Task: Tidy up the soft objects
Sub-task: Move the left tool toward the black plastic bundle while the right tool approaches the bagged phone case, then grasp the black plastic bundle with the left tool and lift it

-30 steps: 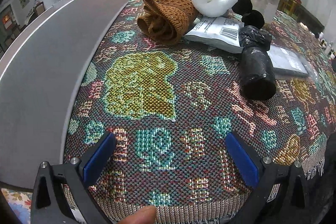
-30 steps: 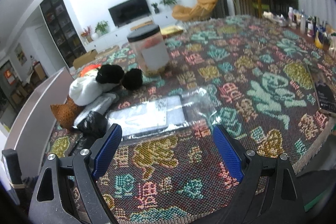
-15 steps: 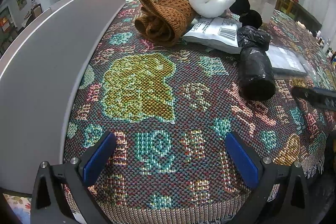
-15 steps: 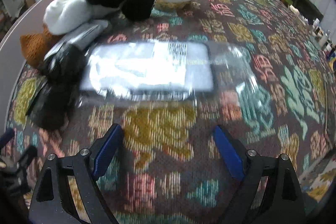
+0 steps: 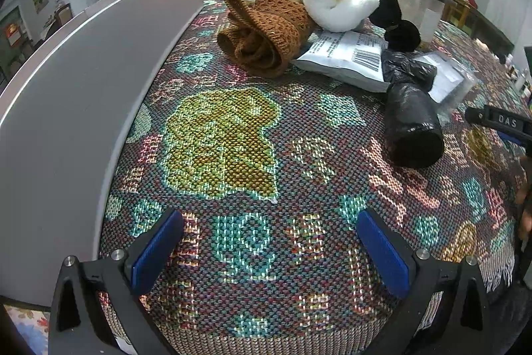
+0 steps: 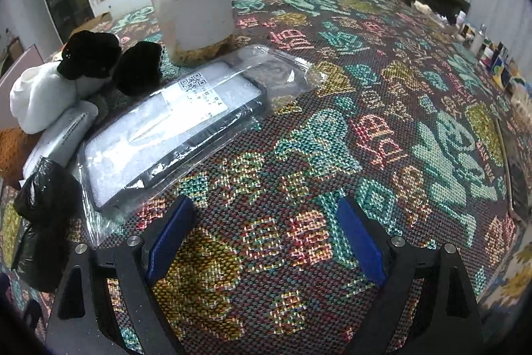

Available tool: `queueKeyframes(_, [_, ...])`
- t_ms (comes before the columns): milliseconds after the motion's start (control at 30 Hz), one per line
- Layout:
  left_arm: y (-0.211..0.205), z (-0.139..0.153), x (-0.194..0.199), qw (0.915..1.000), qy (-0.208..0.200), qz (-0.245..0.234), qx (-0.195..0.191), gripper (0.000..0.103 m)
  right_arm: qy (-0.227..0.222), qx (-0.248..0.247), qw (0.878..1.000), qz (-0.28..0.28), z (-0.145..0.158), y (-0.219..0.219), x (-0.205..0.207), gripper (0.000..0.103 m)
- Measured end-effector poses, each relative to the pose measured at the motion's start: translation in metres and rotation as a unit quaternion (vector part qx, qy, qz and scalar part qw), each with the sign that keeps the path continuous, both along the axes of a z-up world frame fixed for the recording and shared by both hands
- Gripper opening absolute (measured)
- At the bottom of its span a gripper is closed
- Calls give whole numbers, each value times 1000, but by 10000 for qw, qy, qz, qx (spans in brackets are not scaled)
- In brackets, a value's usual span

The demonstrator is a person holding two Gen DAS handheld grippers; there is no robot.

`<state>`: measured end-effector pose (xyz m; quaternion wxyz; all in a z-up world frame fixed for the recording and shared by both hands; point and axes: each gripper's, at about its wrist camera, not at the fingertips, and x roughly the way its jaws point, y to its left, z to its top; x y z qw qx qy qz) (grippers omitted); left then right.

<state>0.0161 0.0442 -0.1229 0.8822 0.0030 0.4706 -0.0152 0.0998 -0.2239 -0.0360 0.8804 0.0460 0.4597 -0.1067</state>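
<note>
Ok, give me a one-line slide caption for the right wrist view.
Open right tool hovers empty over the patterned tablecloth, near the clear-bagged flat package.

patterned woven cloth (image 5: 232,135) carries brown knit (image 5: 266,35), grey mailer (image 5: 349,59), black bag (image 5: 410,118), clear packet (image 6: 173,128), jar (image 6: 193,5).

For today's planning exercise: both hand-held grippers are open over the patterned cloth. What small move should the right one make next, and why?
Probably ease the right hand-held gripper forward and left toward the clear-wrapped packet. It is open and empty, and the packet's near corner lies just ahead of its left finger, closer than the black bag.
</note>
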Motion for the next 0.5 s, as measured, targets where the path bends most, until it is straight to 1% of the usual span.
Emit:
queueKeyframes(167, [-1,1,4,9999,91,51,3,103,-6,-9,10000,5,0,0,0,91])
queueKeyframes(267, [-1,2,10,9996,272,49,-13,103,-11,-11,10000,9,0,0,0,91])
queueKeyframes(333, [-3,7,15,9995,289,62,-106,102,-15,-12,10000,14,0,0,0,91])
queueKeyframes(433, [-10,32,15,9988,-197,-156,-409,102,-17,-22,10000,13,1,0,0,91])
queueKeyframes(500, [-20,49,19,9966,-461,-424,-544,102,-19,-27,10000,20,0,0,0,91])
